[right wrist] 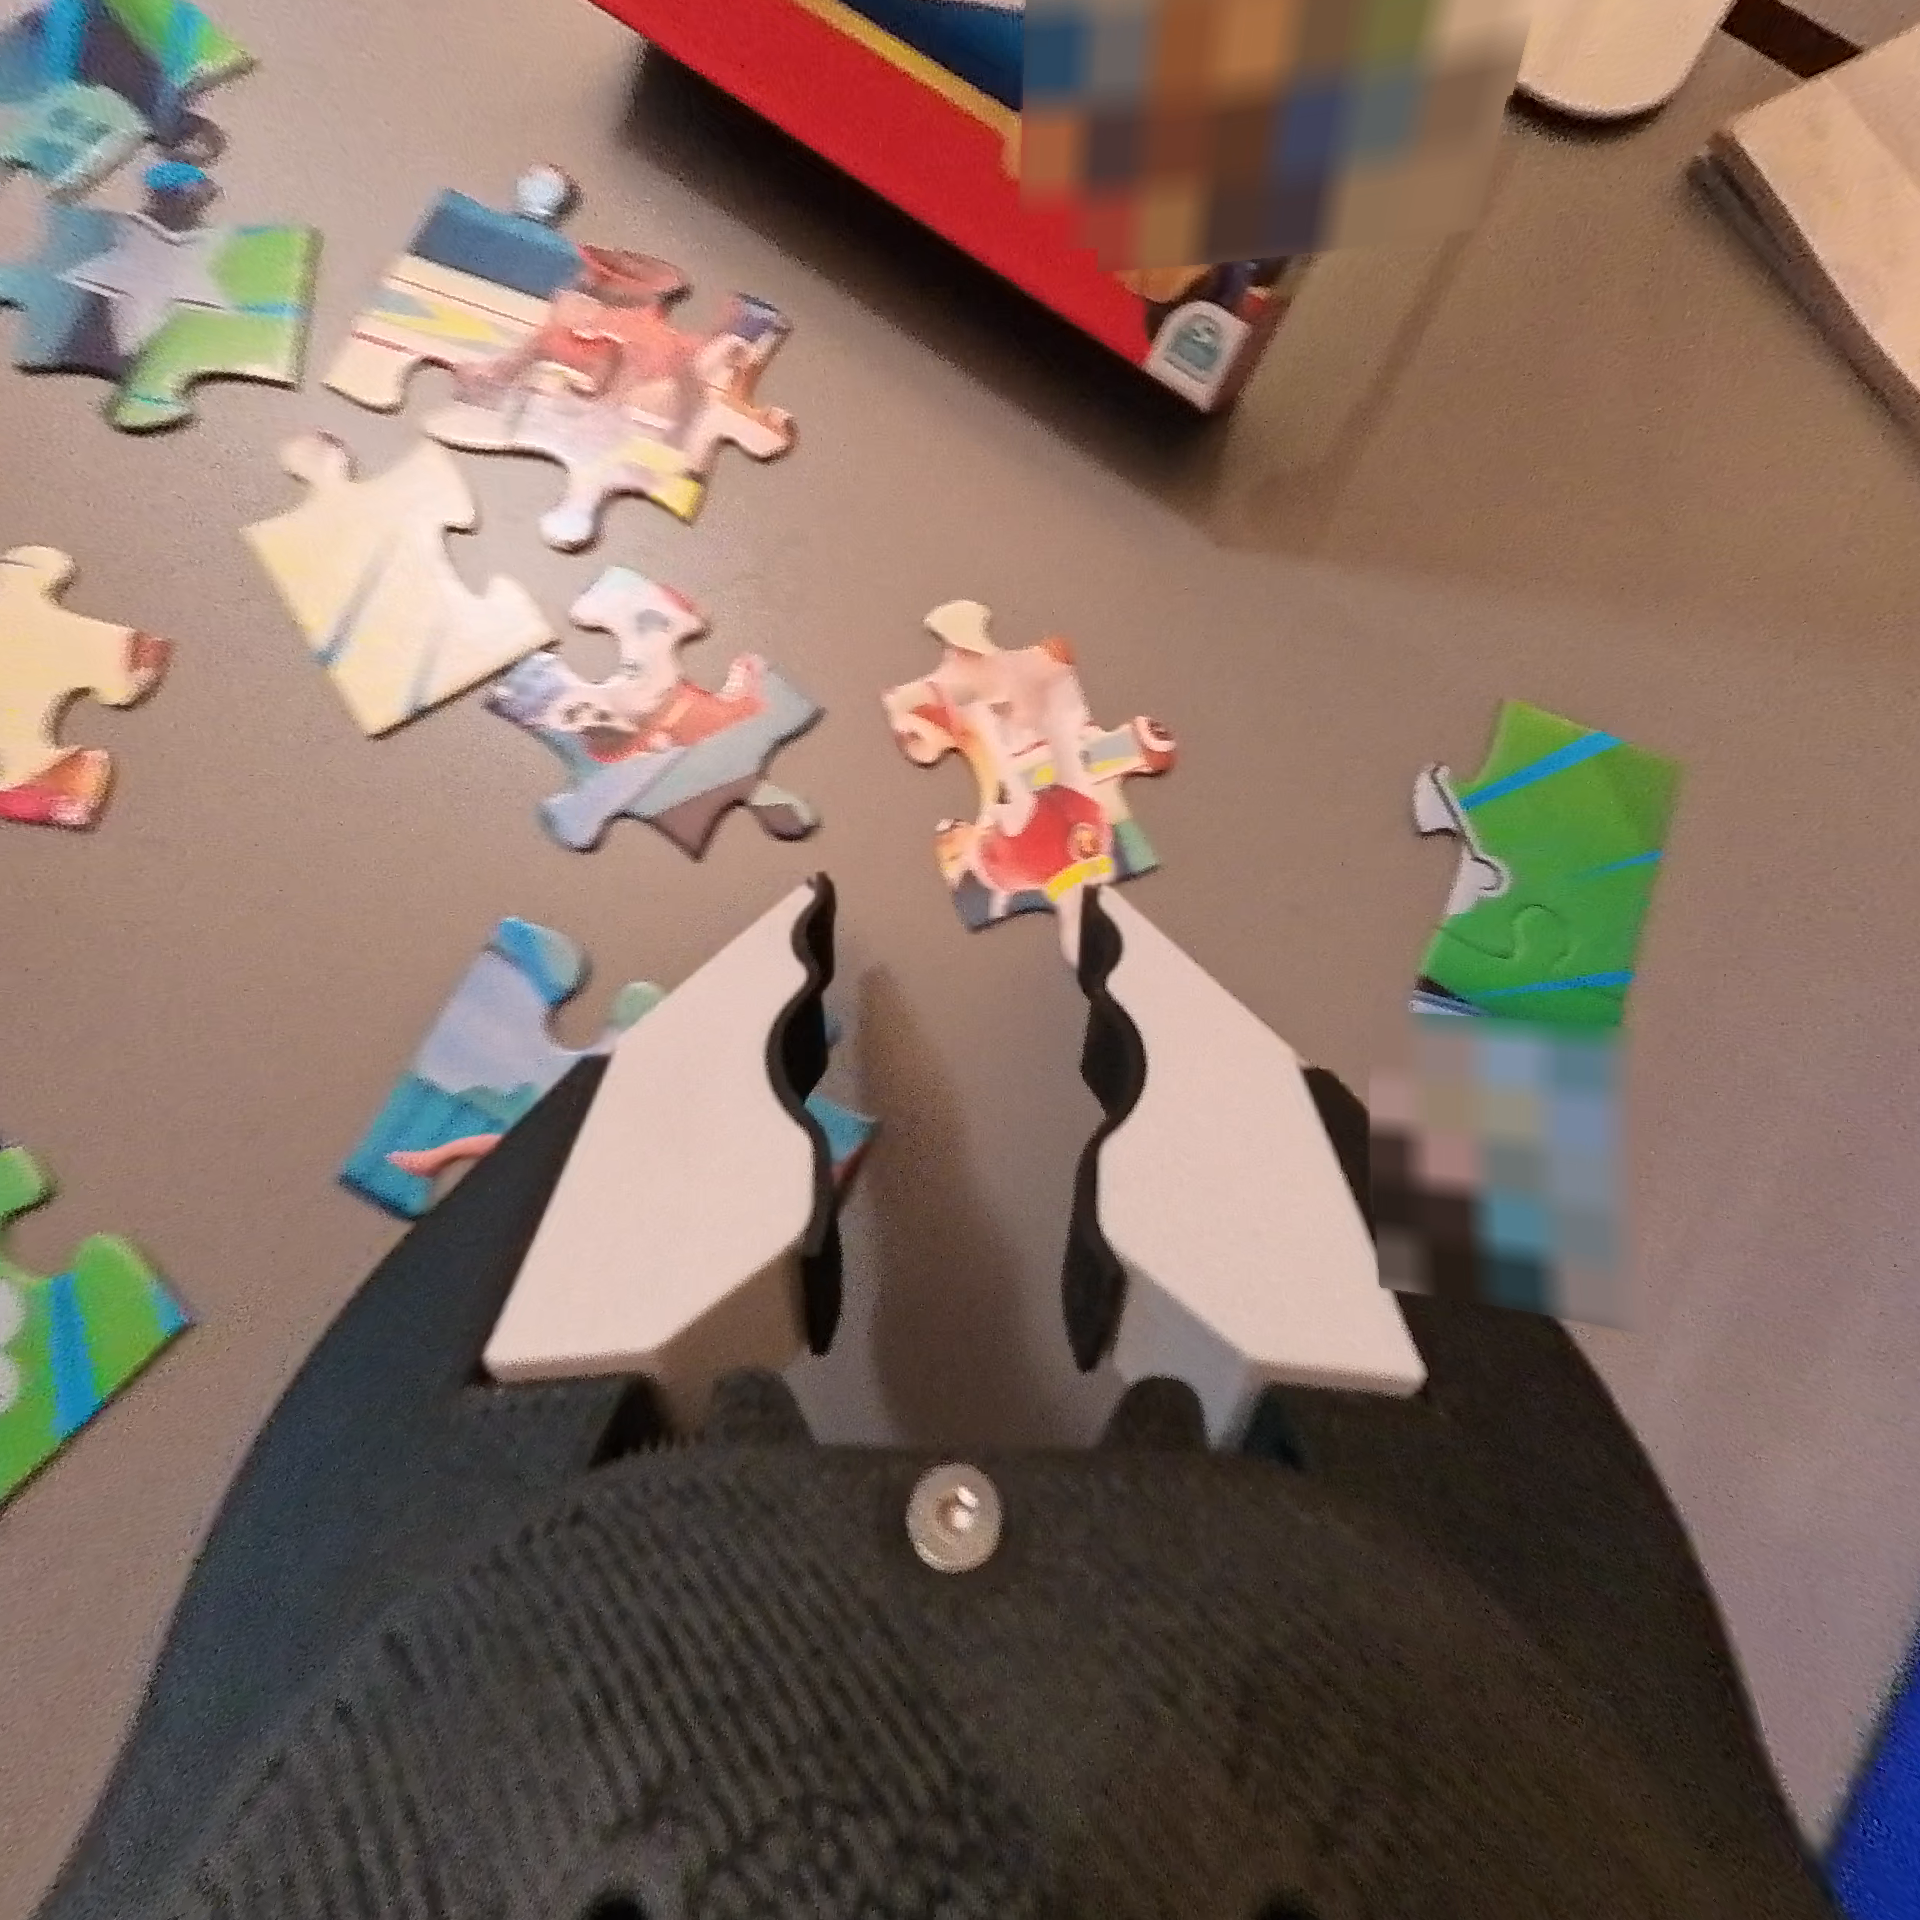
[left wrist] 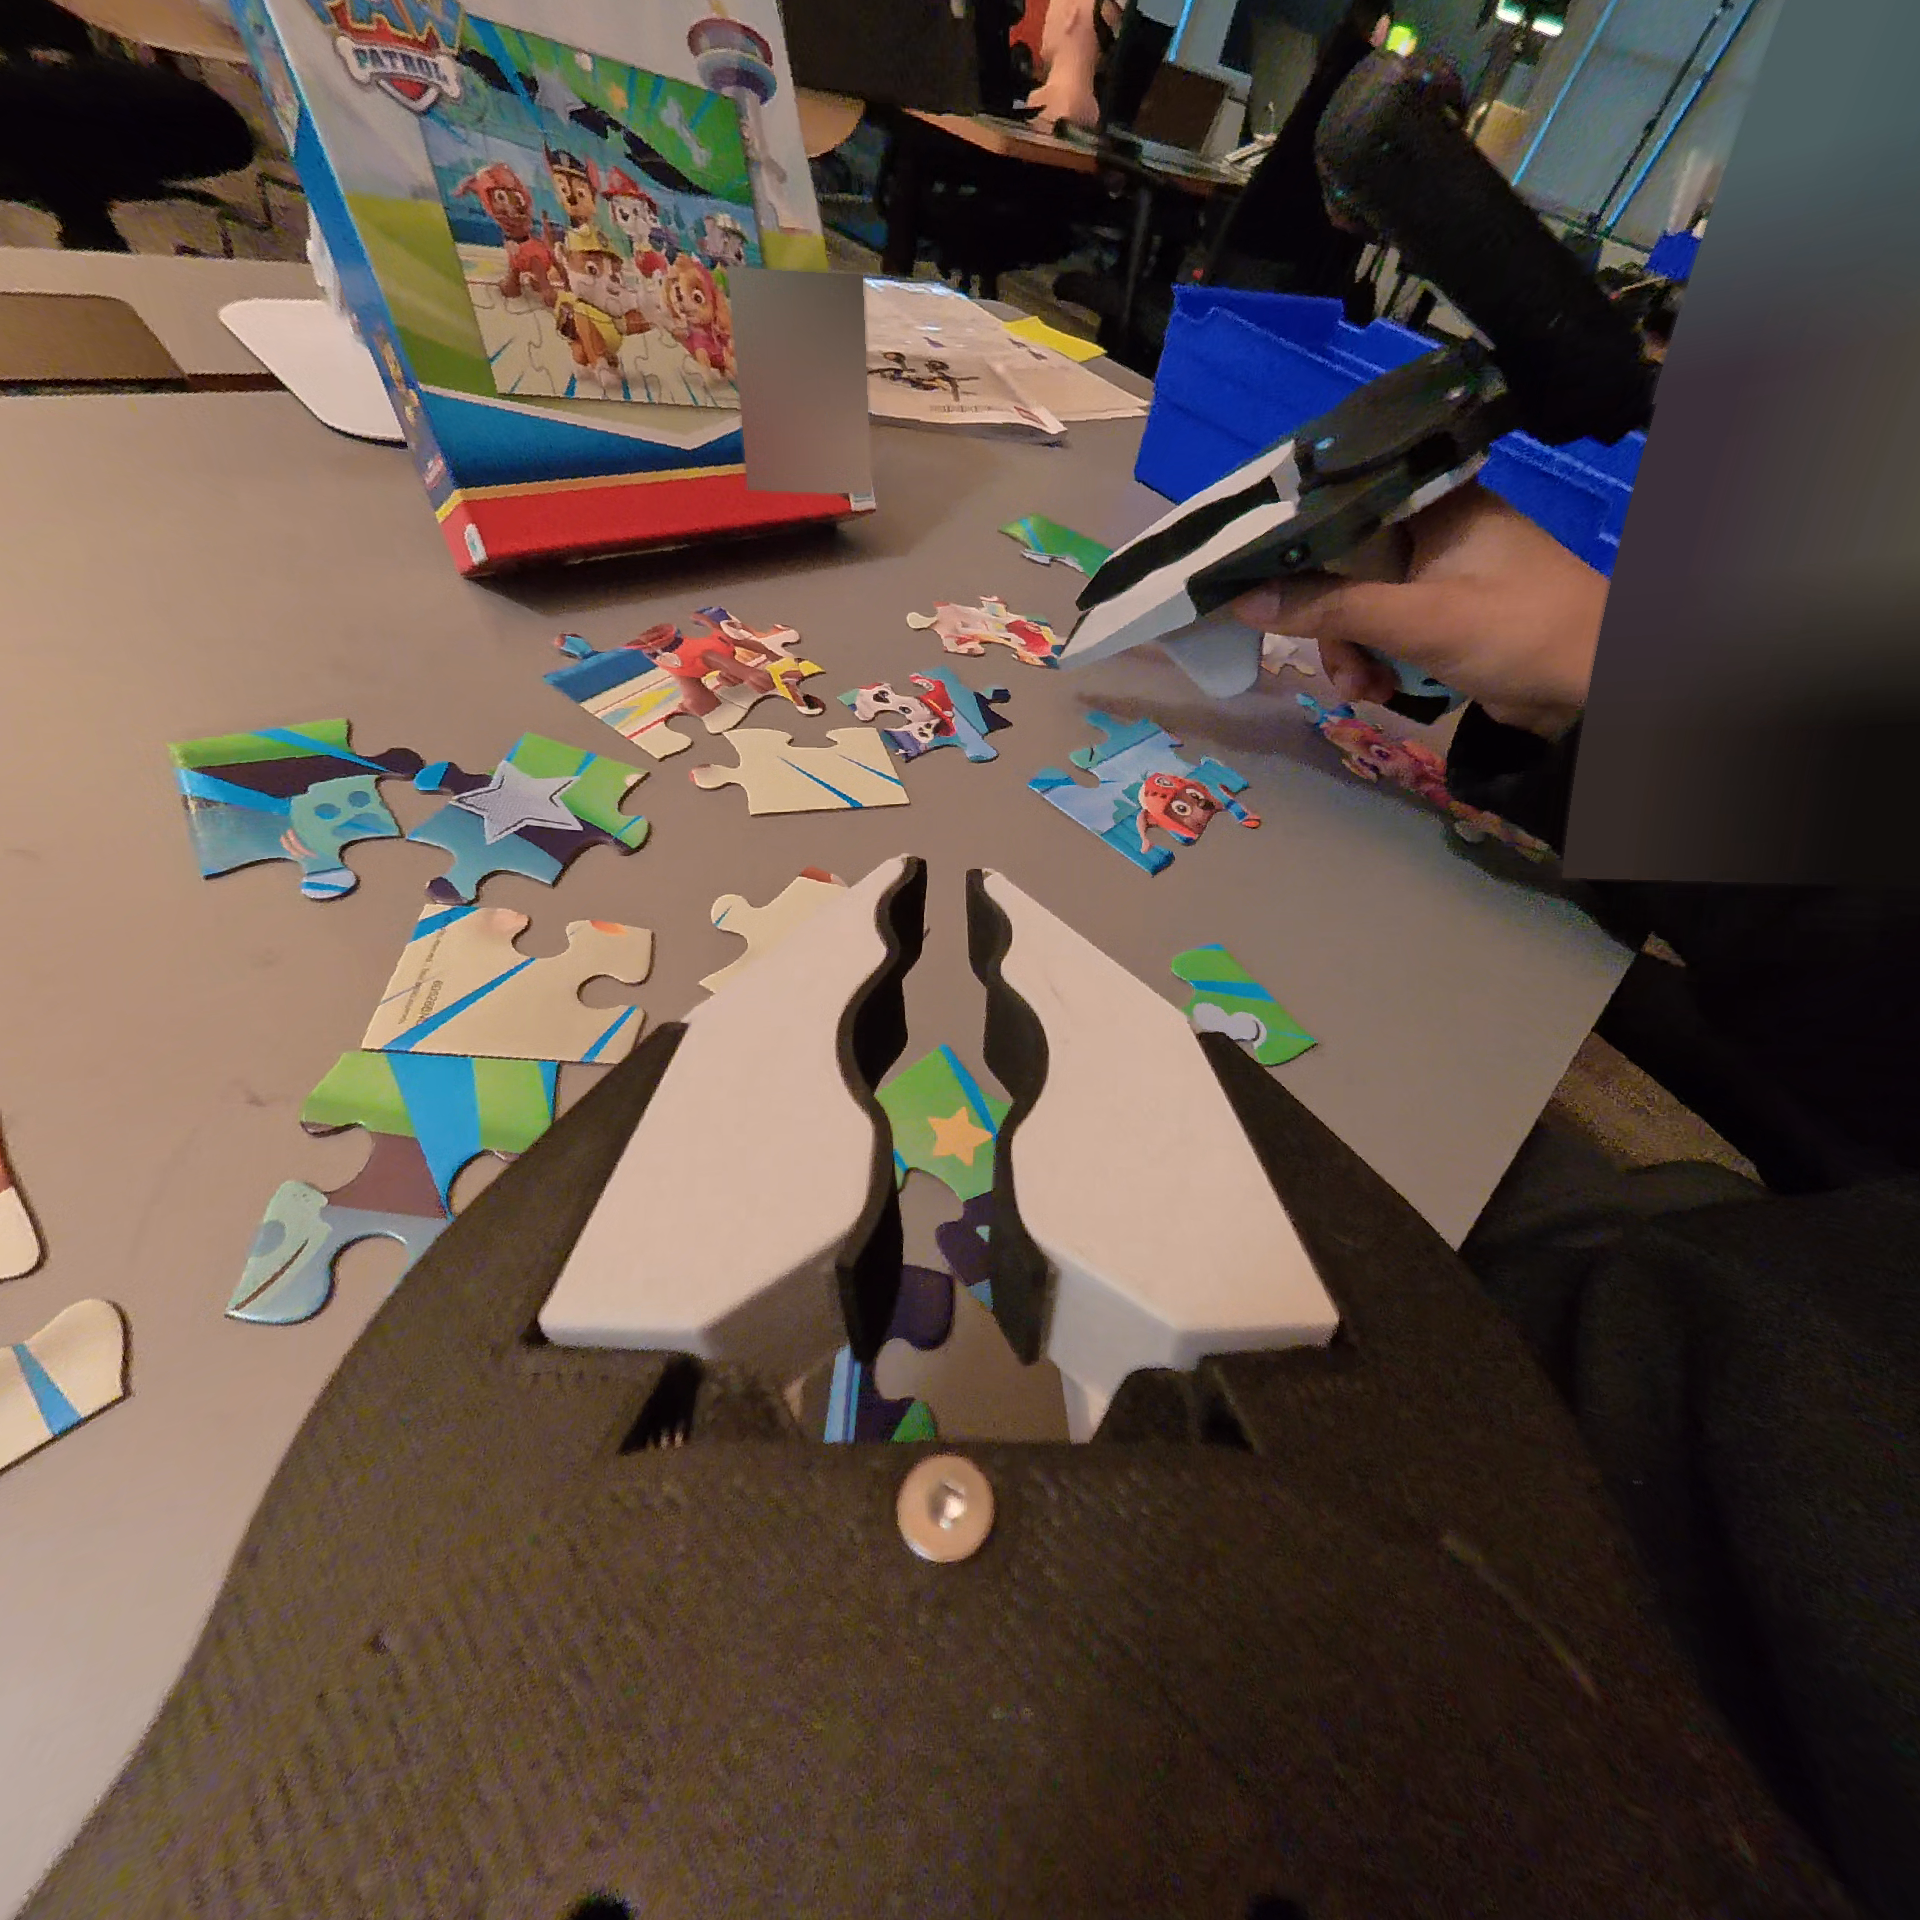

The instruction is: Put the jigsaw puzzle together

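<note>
2 grippers, left gripper (left wrist: pixel 943 878) nearly closed, right gripper (right wrist: pixel 956 899) apart beside thin, stiff red-and-white cardboard puzzle piece (right wrist: pixel 1023 764); likely light, pinch its edge.

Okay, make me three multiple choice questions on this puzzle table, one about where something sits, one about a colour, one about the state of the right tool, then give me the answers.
1. Where does the puzzle box stand?
A. On the floor
B. Upright on the grey table, beyond the loose pieces
C. Inside the blue bin

2. What colour is the bin at the table's far right?
A. Blue
B. Yellow
C. White

3. How does the right tool stand?
A. Shut on a green piece
B. Jaws apart, bare table between them
C. Clamped on the box

Answers:
1 B, the box rises from the table behind the scattered pieces.
2 A, the bin's walls are plainly blue.
3 B, its fingers are spread, with only grey surface between; the red and white piece lies just beyond its right fingertip.
</note>
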`<state>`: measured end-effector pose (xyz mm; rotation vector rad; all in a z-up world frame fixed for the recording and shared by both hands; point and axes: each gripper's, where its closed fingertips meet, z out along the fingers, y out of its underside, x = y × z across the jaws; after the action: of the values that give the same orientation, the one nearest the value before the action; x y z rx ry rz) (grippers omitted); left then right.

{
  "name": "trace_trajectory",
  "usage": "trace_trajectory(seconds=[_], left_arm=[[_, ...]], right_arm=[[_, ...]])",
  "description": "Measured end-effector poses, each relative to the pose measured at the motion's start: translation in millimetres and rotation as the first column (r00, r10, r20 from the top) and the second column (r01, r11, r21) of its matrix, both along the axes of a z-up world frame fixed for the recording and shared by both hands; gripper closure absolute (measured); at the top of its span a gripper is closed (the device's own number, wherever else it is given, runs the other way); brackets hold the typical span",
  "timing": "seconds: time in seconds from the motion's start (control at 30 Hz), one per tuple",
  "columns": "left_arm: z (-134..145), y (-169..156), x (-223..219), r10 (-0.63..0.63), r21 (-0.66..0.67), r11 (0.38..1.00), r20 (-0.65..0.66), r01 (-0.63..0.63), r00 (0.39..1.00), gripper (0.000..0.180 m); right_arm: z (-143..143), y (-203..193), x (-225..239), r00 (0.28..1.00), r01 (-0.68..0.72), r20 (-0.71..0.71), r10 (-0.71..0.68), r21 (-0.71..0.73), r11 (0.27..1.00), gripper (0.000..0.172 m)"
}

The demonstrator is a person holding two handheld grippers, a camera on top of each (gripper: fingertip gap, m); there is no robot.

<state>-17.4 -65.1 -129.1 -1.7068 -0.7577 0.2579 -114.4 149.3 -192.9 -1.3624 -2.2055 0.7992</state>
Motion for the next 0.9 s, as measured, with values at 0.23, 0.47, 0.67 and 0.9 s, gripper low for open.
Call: trace_trajectory(seconds=[0.23,0.47,0.67,0.9], left_arm=[[-0.1,-8.3,-5.1,0.014,0.03,0.999,0.014,-0.015,1.0,0.174],[1.0,-7.9,-6.7,0.004,0.055,0.998,0.017,-0.005,1.0,0.175],[1.7,-5.3,-6.7,0.001,0.053,0.999,0.009,-0.002,1.0,0.175],[3.6,-4.3,-9.6,0.01,0.053,0.999,-0.002,-0.01,1.0,0.176]], right_arm=[[-16.7,13.8,-7.5,0.99,-0.053,0.13,0.053,-0.003,0.999,0.139],[-14.0,36.5,-19.7,0.989,-0.122,0.104,0.107,0.154,0.981,0.143],[-12.4,52.8,-46.9,0.992,-0.121,0.052,0.111,0.267,0.956,0.147],[-1.2,35.4,-35.0,0.995,-0.098,0.037,0.094,0.136,0.986,0.14]])
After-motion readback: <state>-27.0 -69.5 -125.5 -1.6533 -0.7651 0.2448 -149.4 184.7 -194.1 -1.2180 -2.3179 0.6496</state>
